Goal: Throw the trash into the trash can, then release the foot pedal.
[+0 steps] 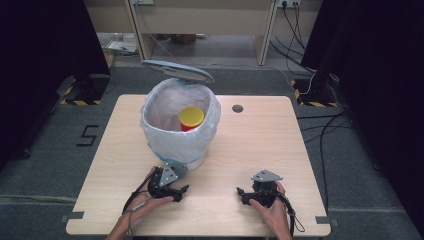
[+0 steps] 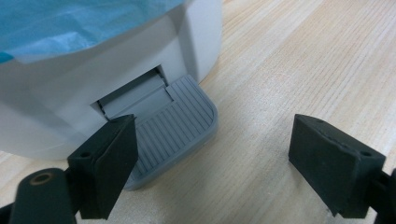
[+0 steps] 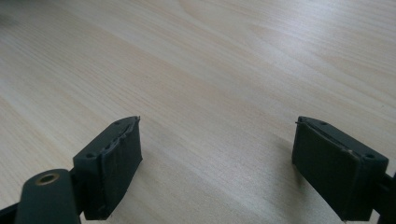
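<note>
A white bin (image 1: 180,125) with a crinkled bag stood just ahead of the left tool (image 1: 170,190), its ribbed grey pedal (image 2: 175,126) beside one jaw. Both tools, left and right (image 1: 252,195), gaped open over the pale woodgrain desk (image 1: 260,145).

A pale wood-grain surface (image 3: 224,60) with a smooth matt finish carries a white plastic bin (image 2: 196,32), its ribbed grey plastic pedal (image 2: 180,116) matt, lined with a thin translucent crinkled plastic bag (image 1: 165,135); gripper jaws are matt black, slightly rough-edged
</note>
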Available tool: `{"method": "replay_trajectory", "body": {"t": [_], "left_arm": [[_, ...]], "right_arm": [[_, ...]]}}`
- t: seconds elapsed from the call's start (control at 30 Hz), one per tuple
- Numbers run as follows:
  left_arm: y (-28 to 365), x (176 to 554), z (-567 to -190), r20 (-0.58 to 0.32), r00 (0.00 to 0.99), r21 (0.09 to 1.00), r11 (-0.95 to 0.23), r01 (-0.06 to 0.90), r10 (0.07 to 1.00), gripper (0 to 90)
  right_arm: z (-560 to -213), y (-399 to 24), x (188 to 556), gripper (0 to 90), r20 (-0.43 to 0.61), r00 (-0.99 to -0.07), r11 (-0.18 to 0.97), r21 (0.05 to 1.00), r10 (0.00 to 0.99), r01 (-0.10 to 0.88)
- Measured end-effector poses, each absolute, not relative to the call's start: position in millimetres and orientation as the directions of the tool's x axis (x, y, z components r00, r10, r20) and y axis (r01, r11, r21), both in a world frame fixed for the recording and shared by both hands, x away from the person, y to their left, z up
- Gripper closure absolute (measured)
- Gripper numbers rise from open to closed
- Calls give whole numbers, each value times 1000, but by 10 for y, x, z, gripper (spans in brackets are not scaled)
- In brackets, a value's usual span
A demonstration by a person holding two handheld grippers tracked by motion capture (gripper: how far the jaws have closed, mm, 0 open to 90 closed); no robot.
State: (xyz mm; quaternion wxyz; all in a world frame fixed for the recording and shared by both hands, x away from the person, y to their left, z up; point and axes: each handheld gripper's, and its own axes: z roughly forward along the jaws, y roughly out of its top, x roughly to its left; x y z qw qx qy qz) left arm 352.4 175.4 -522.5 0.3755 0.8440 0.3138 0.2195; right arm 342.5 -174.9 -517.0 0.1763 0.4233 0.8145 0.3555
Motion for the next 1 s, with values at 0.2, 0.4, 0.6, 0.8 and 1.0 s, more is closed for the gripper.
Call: {"method": "replay_trajectory", "body": {"t": [0.2, 0.4, 0.6, 0.8, 1.0], "left_arm": [[1754, 3524, -5225, 135, 706, 772, -521, 364, 695, 147], [1754, 3523, -5225, 136, 706, 772, -521, 364, 695, 147], [1754, 3523, -5225, 136, 706, 772, -521, 364, 695, 147], [1757, 3525, -5225, 136, 710, 772, -523, 362, 691, 147], [1760, 3526, -5224, 136, 712, 771, -525, 361, 689, 146]], "right_arm": [[-5174, -1724, 3400, 136, -5, -583, 409, 716, 813, 565], [-5175, -1723, 3398, 132, -6, -583, 410, 716, 813, 565], [-5176, -1721, 3400, 127, -6, -585, 412, 715, 811, 564], [-5176, -1720, 3401, 123, -6, -585, 413, 714, 811, 565], [-5177, -1721, 3400, 123, -8, -585, 414, 715, 811, 563]]}}
